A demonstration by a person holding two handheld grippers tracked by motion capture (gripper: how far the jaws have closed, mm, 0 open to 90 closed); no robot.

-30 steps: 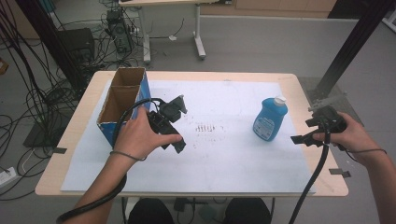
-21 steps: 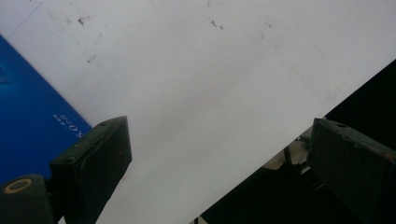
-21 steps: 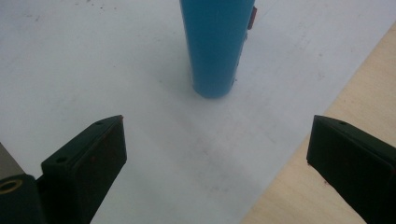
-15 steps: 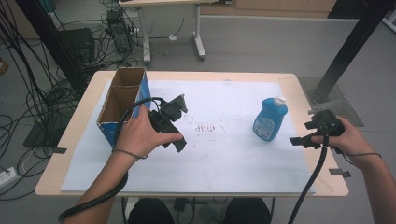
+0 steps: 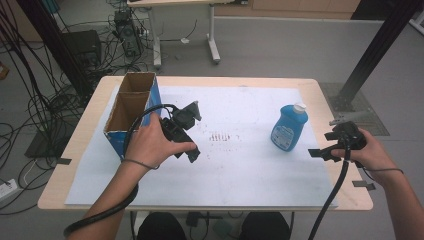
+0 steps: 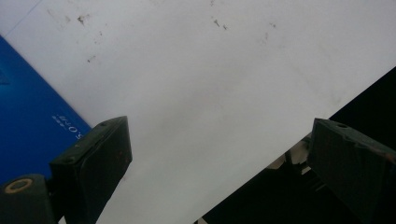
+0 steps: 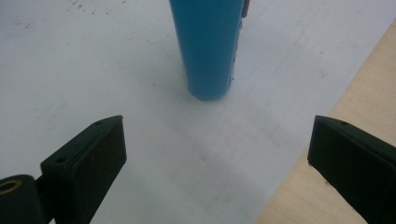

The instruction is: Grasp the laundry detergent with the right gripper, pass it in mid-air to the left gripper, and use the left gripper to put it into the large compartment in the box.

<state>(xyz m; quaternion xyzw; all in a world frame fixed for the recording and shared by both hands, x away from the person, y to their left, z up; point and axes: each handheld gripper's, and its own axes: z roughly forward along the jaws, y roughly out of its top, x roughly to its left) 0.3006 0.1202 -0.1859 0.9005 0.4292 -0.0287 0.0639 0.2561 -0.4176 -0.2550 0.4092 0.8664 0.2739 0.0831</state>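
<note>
A blue bottle (image 5: 289, 127) with a white cap stands upright on the white paper sheet (image 5: 240, 160), right of centre. My right gripper (image 5: 324, 138) is open just right of it, near the table's right edge, with nothing between its jaws. In the right gripper view the bottle's lower body (image 7: 208, 42) stands ahead of the wide-apart jaws of my right gripper (image 7: 217, 158), not touching them. My left gripper (image 5: 195, 131) is open beside an open cardboard box (image 5: 131, 107) with blue sides. The left gripper view has my left gripper (image 6: 219, 154) empty over the paper, the box's blue wall (image 6: 28, 116) to its left.
The wooden table (image 5: 330, 105) shows around the paper, with its edge close to the right hand. Faint dark marks (image 5: 220, 136) lie mid-sheet. Cables, a black case (image 5: 82, 47) and another table's legs (image 5: 212, 40) stand on the floor behind.
The right gripper has drifted slightly left and toward the person, staying open. The left gripper, box and bottle have not moved.
</note>
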